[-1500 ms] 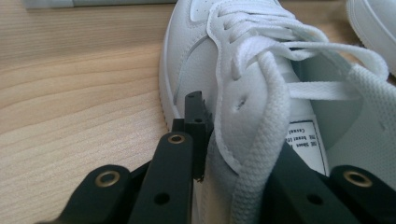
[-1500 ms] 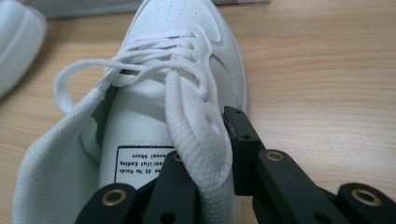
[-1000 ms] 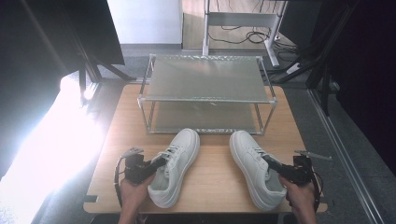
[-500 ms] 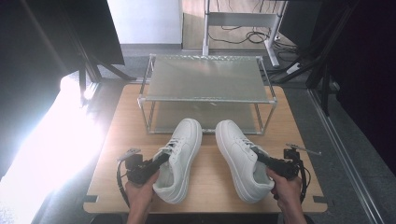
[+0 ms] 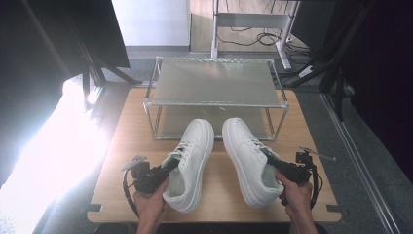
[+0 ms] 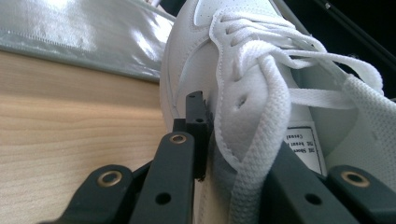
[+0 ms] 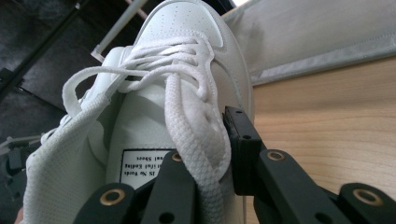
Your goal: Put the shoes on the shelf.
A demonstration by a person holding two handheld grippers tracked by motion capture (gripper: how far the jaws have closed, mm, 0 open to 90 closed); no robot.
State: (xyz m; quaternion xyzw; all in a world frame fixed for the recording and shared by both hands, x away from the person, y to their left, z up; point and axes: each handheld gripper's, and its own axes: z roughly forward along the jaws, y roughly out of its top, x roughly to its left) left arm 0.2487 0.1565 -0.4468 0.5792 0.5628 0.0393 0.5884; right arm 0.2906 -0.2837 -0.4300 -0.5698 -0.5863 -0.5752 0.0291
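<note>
Left gripper (image 5: 163,173): jaws pinching left white leather sneaker (image 5: 190,161) side wall.
Right gripper (image 5: 272,163): jaws pinching right white leather sneaker (image 5: 246,158).
Advice: slide both toes level onto lower tier of the wire-and-glass rack (image 5: 214,105) ahead.

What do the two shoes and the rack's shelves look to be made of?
Left shoe and right shoe: smooth white leather or a synthetic look-alike, perforated toes, woven cotton-like laces, mesh lining. Rack: shiny metal tube frame; the shelves seem a greyish, slightly glossy fabric or sheet.

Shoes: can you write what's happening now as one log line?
left claw: shut on left shoe | right claw: shut on right shoe | toes: at rack front | surface: table
</note>
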